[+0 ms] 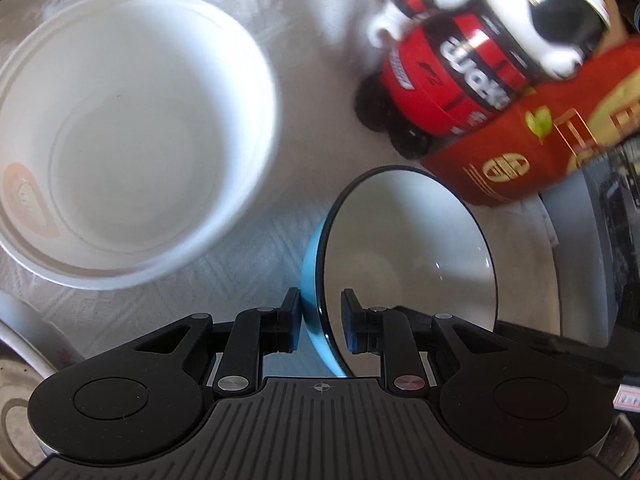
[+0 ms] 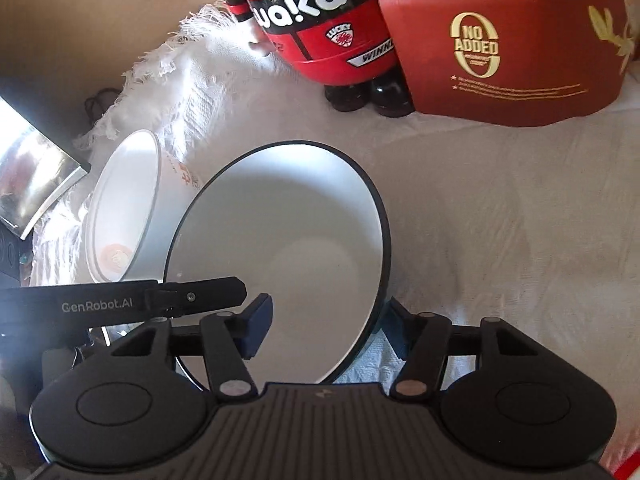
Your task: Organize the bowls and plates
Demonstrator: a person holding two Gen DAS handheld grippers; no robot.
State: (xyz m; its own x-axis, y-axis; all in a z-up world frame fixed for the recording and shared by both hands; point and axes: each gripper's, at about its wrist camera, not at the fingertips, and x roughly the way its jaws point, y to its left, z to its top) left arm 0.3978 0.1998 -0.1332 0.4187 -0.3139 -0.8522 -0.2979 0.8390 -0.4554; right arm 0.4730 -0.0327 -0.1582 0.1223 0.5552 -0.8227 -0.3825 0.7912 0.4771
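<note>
A blue bowl with a white inside and a dark rim (image 1: 408, 248) is held tilted above the white cloth. My left gripper (image 1: 319, 316) straddles its rim, one finger outside on the blue wall and one inside, and looks shut on it. The same bowl (image 2: 288, 240) shows in the right wrist view, where my right gripper (image 2: 326, 330) is open with its fingers either side of the rim. A large white bowl with an orange mark (image 1: 128, 136) stands to the left; it also shows in the right wrist view (image 2: 124, 216).
A red and black figure-shaped tin (image 1: 460, 72) and a red box (image 1: 540, 140) stand at the back, also seen in the right wrist view as the tin (image 2: 320, 28) and the box (image 2: 500, 40). The left gripper's arm (image 2: 120, 300) crosses the right wrist view. A grey plate rim (image 1: 24, 344) lies at lower left.
</note>
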